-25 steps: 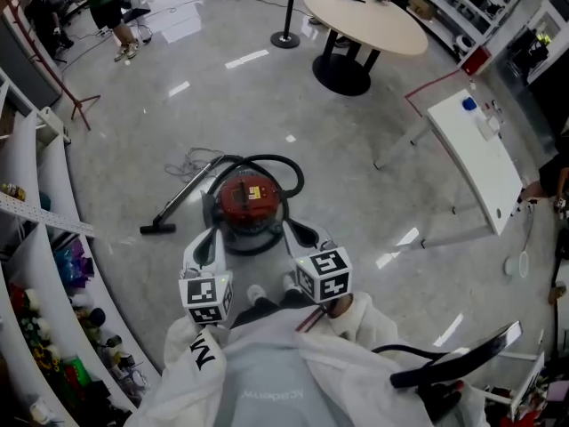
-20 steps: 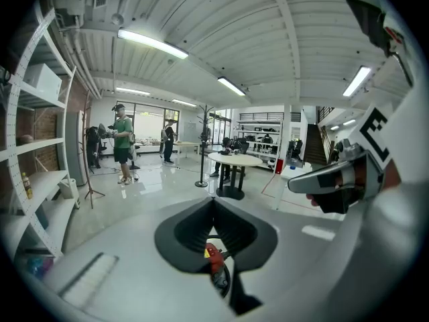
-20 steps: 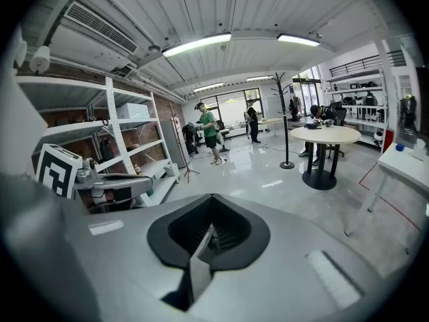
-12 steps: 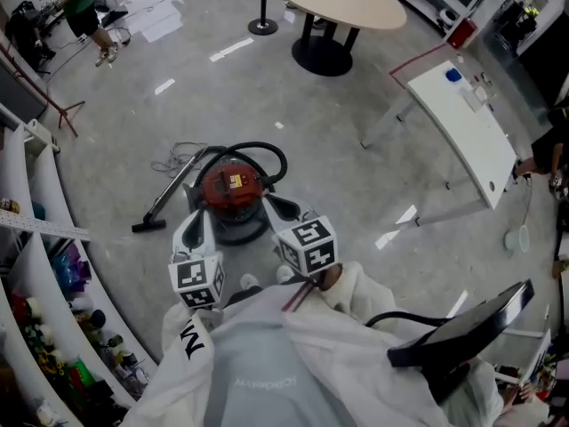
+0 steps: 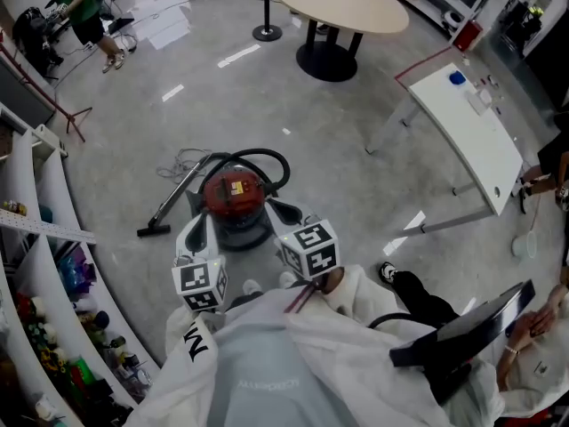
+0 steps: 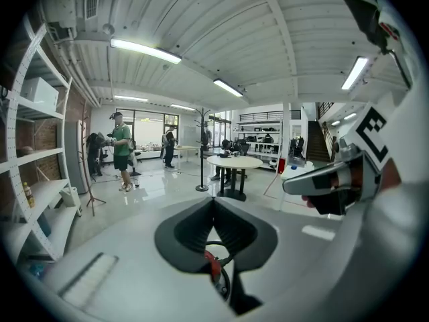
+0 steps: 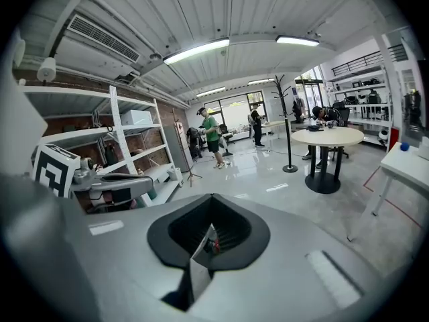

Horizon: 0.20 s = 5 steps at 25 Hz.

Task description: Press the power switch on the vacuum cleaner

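Observation:
A red-topped canister vacuum cleaner stands on the grey floor just ahead of me. Its black hose loops behind it, and the wand ends in a floor nozzle on the left. My left gripper hangs by the vacuum's near left side, and my right gripper by its near right side. Neither touches the lid. In the left gripper view the left gripper is shut, and a bit of the red vacuum shows under the pads. In the right gripper view the right gripper is shut too, holding nothing.
Curved white shelves with small goods line the left. A round table and a stanchion post stand far ahead, and a white table at the right. A seated person's shoe is near my right. Another person stands far left.
The view has shifted a little and the vacuum sits slightly nearer. Both grippers stay shut beside it. A seated person's leg and shoe have come into view at the right.

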{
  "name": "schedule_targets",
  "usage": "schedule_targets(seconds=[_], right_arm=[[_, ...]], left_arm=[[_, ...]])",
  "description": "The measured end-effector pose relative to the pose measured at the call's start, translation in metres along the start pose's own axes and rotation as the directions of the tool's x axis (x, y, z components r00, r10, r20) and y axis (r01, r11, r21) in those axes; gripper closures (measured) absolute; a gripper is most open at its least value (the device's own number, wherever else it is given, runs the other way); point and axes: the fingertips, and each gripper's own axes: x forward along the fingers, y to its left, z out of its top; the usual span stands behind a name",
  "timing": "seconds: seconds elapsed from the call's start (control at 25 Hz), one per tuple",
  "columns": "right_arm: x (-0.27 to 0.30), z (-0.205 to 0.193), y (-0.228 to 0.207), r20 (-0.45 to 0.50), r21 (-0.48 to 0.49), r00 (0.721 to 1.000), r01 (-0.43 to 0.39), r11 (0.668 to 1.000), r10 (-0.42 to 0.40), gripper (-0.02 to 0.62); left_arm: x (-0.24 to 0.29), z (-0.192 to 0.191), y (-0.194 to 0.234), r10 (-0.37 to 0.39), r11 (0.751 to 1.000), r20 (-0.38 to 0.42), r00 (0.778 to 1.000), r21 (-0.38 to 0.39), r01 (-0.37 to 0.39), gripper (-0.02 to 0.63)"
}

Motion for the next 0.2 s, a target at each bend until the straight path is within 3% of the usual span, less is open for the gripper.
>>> schedule_targets(seconds=[0.2], right_arm=[[-0.0038, -0.0035, -0.0042, -0.002, 0.006, 1.000, -0.005, 1.000, 0.005, 0.595]], left_arm=[[-0.0015, -0.0026, -0.0083, 0.003, 1.000, -0.004, 1.000, 0.000, -0.003, 0.606]])
